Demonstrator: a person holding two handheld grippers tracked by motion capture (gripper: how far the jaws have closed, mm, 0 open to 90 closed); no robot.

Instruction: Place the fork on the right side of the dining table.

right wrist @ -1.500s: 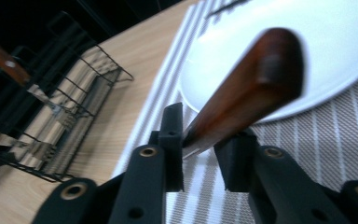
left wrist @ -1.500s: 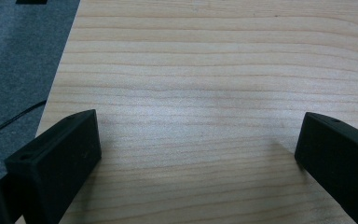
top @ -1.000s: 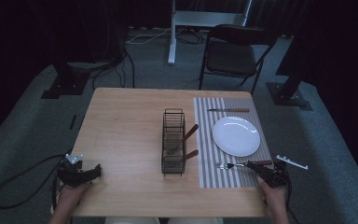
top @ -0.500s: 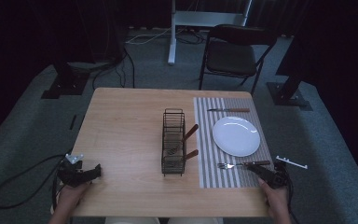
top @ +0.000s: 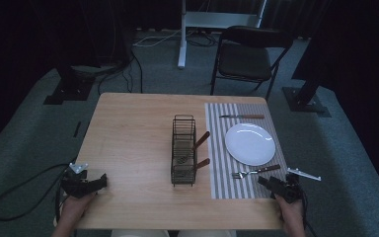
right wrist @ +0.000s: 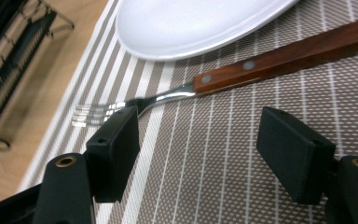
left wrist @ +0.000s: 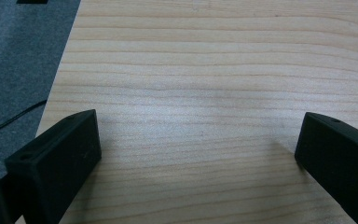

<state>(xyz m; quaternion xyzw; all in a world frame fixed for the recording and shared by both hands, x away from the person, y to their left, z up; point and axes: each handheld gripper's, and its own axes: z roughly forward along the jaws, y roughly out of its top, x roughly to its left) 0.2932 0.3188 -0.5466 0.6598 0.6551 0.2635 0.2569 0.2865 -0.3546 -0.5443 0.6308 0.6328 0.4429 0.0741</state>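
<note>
Right gripper (top: 269,181), fingers just spreading and empty, sits behind the fork (right wrist: 223,81), plate (right wrist: 186,23) beyond.

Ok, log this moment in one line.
right gripper: jaws just opened, nothing between | wooden-handled steel fork: on striped placemat, beside white plate | left gripper: open

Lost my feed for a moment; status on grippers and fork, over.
Right gripper open, jaws just widened, nothing between them. Fork flat on striped placemat, beside white plate. Left gripper open over bare table. Nothing in the way.
</note>
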